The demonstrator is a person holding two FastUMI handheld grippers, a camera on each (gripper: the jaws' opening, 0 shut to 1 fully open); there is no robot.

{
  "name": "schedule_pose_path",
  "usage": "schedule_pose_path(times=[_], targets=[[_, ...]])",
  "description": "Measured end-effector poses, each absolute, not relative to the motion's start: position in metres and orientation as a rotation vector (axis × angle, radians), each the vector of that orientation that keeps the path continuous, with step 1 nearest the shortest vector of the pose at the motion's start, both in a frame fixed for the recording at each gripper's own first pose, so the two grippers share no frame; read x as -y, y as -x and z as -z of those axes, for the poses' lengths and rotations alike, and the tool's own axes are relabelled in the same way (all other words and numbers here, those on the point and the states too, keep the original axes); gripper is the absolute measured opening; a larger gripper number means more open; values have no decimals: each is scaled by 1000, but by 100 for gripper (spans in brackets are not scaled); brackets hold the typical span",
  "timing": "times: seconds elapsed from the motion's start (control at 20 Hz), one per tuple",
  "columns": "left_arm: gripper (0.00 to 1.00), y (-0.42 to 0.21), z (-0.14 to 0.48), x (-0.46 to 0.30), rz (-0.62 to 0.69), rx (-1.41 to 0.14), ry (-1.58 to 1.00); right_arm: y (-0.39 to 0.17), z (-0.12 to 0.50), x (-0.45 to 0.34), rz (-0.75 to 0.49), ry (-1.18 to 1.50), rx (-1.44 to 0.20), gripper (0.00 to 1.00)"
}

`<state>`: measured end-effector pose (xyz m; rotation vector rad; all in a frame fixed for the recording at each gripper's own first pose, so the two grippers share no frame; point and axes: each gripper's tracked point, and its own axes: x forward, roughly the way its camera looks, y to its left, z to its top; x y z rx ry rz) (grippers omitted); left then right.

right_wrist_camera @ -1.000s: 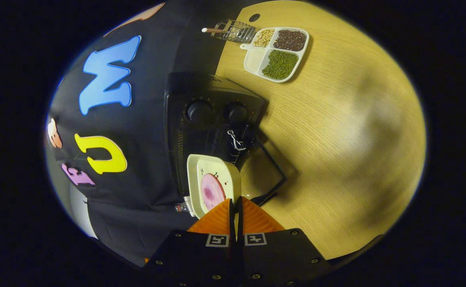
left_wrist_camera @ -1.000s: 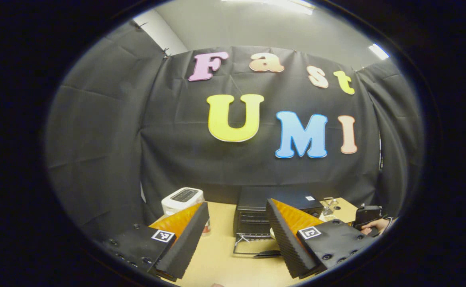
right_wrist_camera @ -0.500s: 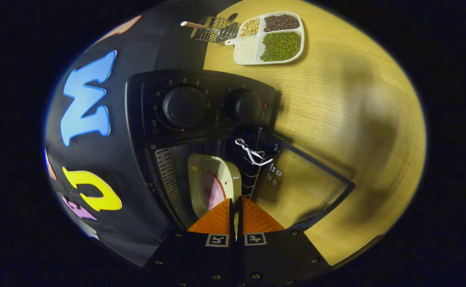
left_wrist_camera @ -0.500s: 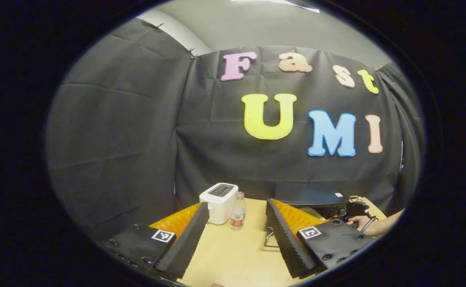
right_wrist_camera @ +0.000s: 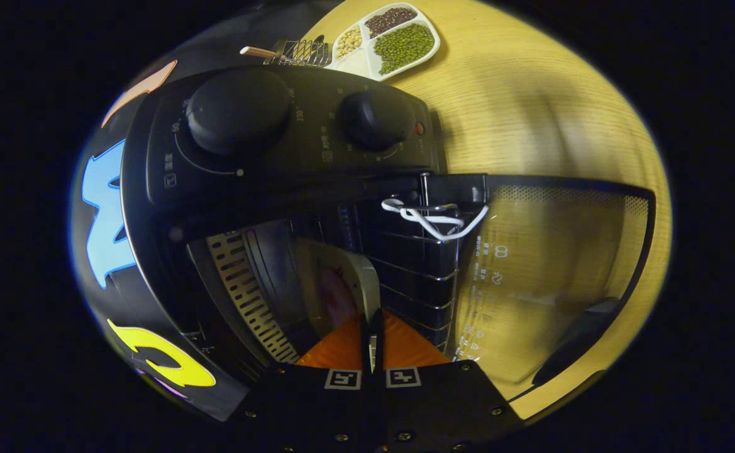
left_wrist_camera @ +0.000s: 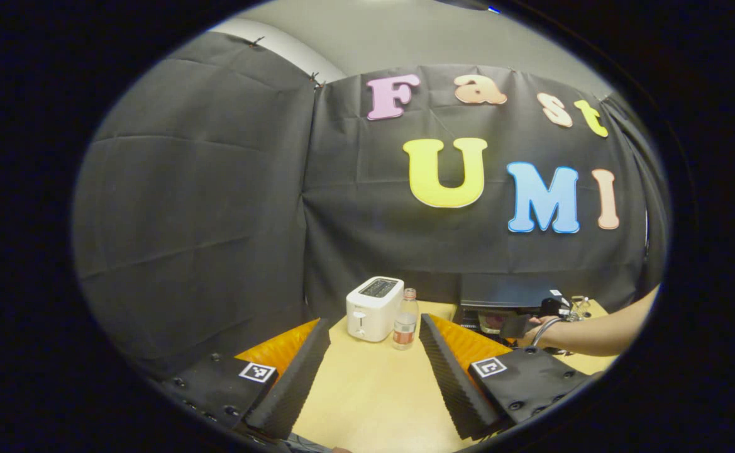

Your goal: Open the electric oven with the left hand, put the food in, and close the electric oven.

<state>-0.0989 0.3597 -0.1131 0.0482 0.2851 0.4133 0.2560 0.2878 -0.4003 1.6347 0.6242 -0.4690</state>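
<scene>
So the right tongs (right_wrist_camera: 372, 332) were pinched tight on the rim of a cream plate (right_wrist_camera: 349, 278) with a pink slice of food (right_wrist_camera: 336, 296) on it, both fingers pressing the edge, no real gap between them. In the right gripper view the plate was turned on its side and sat inside the dark mouth of the electric oven (right_wrist_camera: 292, 145), between the slotted inner wall (right_wrist_camera: 241, 283) and the wire rack (right_wrist_camera: 417, 270). The oven door (right_wrist_camera: 556, 264) was swung fully open over the desk (right_wrist_camera: 530, 100), glass with small white markings on it, and its dark handle (right_wrist_camera: 574, 340) showed at the far edge. A white cord loop (right_wrist_camera: 433, 217) hung at the hinge end. Two big knobs (right_wrist_camera: 238, 110) sat on the control panel next to the opening. Past the oven there was a divided tray of beans (right_wrist_camera: 386, 38) and a small wire basket (right_wrist_camera: 295, 51) just beside it.

The left tongs (left_wrist_camera: 373, 371) were spread wide, holding nothing, hanging over bare desk well apart from the oven. In the left gripper view a white toaster (left_wrist_camera: 373, 299) stood ahead with a small bottle (left_wrist_camera: 405, 319) just beside it. Off to the side, a hand (left_wrist_camera: 540, 327) and bare forearm reached at the front of the oven.
</scene>
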Motion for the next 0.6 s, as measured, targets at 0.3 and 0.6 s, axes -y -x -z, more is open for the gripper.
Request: schedule_pose_path(times=[0.3, 0.6], targets=[[100, 95, 107, -357, -413, -260, -36, -262, 401, -292, 479, -1536, -640, 0], [100, 71, 106, -321, -325, -240, -29, -237, 380, -277, 382, -1333, -683, 26]])
